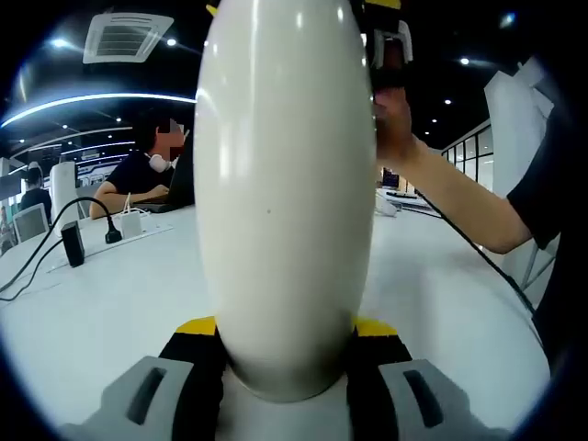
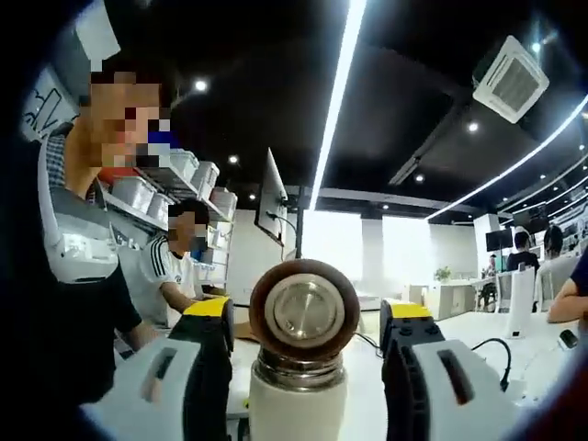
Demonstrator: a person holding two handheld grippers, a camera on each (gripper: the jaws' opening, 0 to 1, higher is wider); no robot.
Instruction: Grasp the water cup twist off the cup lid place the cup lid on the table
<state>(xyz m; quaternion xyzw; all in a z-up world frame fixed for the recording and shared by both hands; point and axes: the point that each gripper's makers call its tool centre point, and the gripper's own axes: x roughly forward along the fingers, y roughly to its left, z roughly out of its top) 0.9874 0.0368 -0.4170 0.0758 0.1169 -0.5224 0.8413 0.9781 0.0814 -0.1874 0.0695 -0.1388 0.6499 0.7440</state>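
Observation:
A tall white water cup [image 1: 285, 184] stands upright in the left gripper view, and my left gripper [image 1: 285, 335] is shut on its lower body with its yellow-black pads pressed to both sides. In the right gripper view the cup's white top [image 2: 299, 404] carries a steel neck and a round brown lid [image 2: 304, 317] with a silver centre. My right gripper [image 2: 306, 322] stands open around that lid, a thin gap on each side. The right gripper [image 1: 388, 46] and the hand holding it [image 1: 395, 119] show by the cup's top.
The white table [image 1: 110, 312] stretches under the cup. A black adapter with cables [image 1: 72, 243] lies at its left. A person sits at the far side [image 1: 138, 170]. A monitor [image 2: 273, 197] and another seated person [image 2: 175, 266] are behind.

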